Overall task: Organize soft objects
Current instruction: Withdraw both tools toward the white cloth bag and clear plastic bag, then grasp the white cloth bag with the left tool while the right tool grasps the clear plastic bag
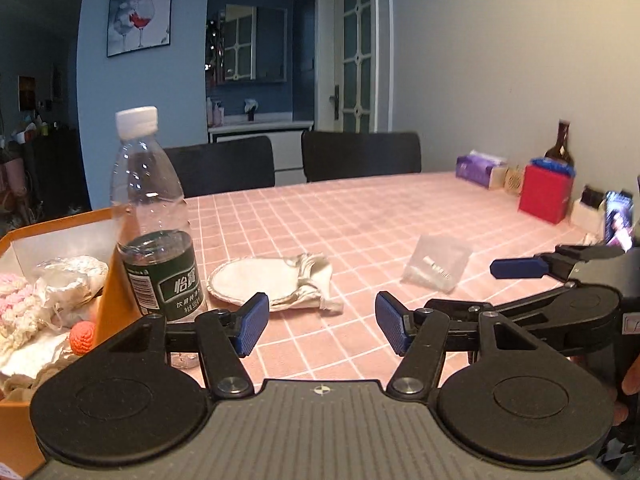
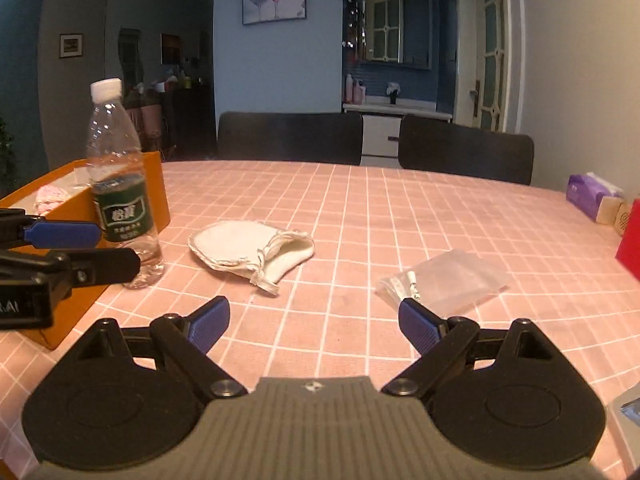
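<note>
Orange box (image 1: 108,280) sat at the tabletop's left edge, already holding soft items. Left gripper (image 1: 318,326) released, empty; white drawstring pouch (image 1: 272,280) lay just ahead-left, long axis crosswise. Right gripper (image 2: 314,322) released, empty, pouch (image 2: 250,248) farther ahead-left; left hand nearer.

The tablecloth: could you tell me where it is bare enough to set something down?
Bare: the wide stretch beyond the cloth pouch and plastic bag toward the chairs, and the gap between those two. Crowded: by the orange box and bottle, and the far right edge near the tissue pack.
</note>
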